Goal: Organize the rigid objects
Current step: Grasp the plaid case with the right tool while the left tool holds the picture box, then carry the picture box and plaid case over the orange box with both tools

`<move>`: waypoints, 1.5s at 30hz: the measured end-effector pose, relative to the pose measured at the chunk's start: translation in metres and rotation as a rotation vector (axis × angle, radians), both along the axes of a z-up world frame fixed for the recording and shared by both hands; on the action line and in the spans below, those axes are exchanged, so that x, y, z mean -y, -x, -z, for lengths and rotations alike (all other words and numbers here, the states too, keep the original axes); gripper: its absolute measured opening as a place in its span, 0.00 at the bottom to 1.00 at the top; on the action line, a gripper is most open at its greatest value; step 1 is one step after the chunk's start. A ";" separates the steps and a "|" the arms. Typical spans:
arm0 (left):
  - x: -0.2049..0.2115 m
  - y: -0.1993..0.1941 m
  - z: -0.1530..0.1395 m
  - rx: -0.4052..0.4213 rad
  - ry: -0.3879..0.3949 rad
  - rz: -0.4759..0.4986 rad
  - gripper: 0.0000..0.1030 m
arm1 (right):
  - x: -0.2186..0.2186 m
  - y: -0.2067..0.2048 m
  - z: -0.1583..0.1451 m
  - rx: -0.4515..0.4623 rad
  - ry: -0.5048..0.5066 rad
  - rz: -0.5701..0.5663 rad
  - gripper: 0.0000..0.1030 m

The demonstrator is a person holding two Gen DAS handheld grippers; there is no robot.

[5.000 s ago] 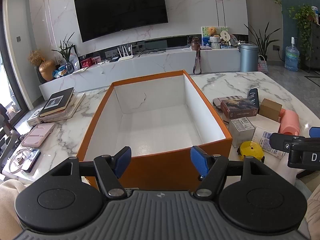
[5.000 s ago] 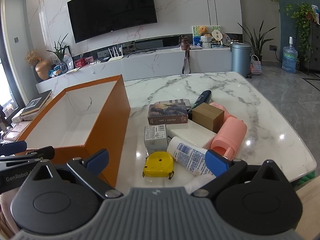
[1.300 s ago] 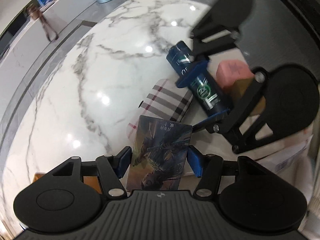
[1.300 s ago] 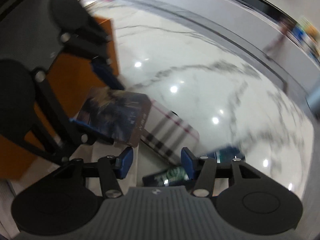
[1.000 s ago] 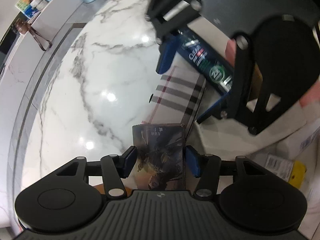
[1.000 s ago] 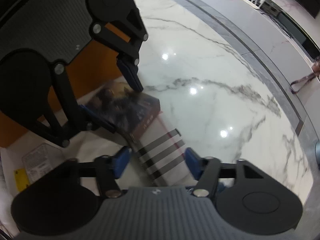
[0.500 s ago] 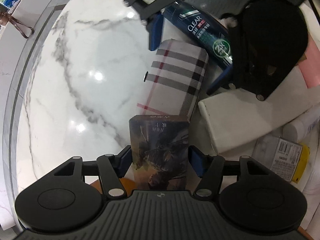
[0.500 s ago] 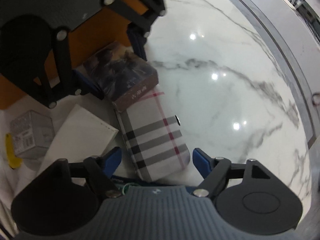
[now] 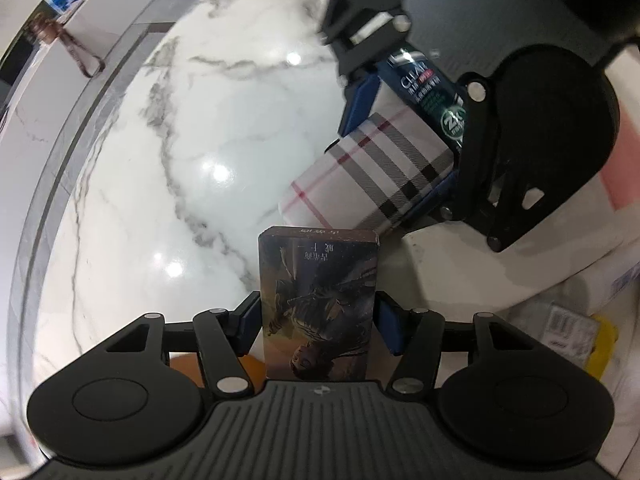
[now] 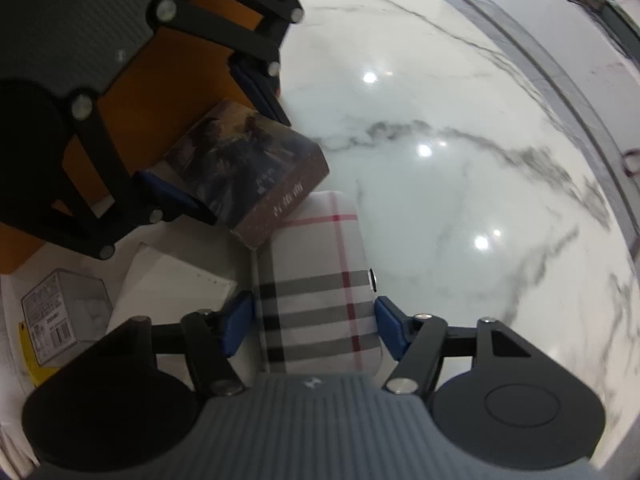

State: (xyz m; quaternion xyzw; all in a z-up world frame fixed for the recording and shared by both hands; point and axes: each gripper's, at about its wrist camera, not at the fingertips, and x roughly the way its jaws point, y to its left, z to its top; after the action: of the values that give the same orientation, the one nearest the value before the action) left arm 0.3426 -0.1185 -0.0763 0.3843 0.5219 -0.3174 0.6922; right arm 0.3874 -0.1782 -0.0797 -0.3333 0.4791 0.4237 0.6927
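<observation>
Two grabs at once, both from above. Left hand-held gripper [image 9: 318,326] closing, pads straddling the short width of the illustrated box [image 9: 318,308]; long axis runs straight out along the fingers. Right hand-held gripper [image 10: 316,326] closing across the plaid case [image 10: 320,288], flat on the counter [image 10: 460,184], long axis also along the fingers. Box corner overlaps the case's far end. Orange box [image 10: 140,112] sits just beyond the left gripper, so nearer that hand.

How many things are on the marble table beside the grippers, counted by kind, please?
Boxes: 4 (dark picture box, white box, small grey box, orange box)
Plaid case: 1
Dark bottle: 1
Yellow item: 1
Pink item: 1
Total: 8
</observation>
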 end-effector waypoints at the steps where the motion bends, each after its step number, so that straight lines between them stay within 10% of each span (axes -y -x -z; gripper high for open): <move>1: -0.002 0.002 -0.003 0.009 0.022 -0.024 0.65 | 0.002 0.003 -0.002 0.014 -0.006 0.035 0.63; 9: -0.010 0.007 -0.055 0.017 0.239 -0.257 0.65 | 0.022 0.007 -0.023 -0.018 -0.085 0.359 0.62; 15: -0.022 0.030 -0.111 0.058 0.321 -0.287 0.65 | 0.022 0.025 -0.064 0.054 -0.106 0.392 0.62; 30: -0.139 0.079 -0.138 0.118 0.188 -0.586 0.65 | -0.062 0.127 -0.171 0.167 -0.276 0.183 0.62; 45: -0.158 0.068 -0.046 0.141 -0.131 -0.137 0.66 | -0.182 0.107 -0.085 0.162 -0.033 -0.084 0.62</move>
State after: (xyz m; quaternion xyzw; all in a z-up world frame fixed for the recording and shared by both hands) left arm 0.2742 0.0394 -0.0303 0.4135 0.5168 -0.2066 0.7206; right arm 0.2807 0.0039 0.0052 -0.3747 0.3999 0.4319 0.7163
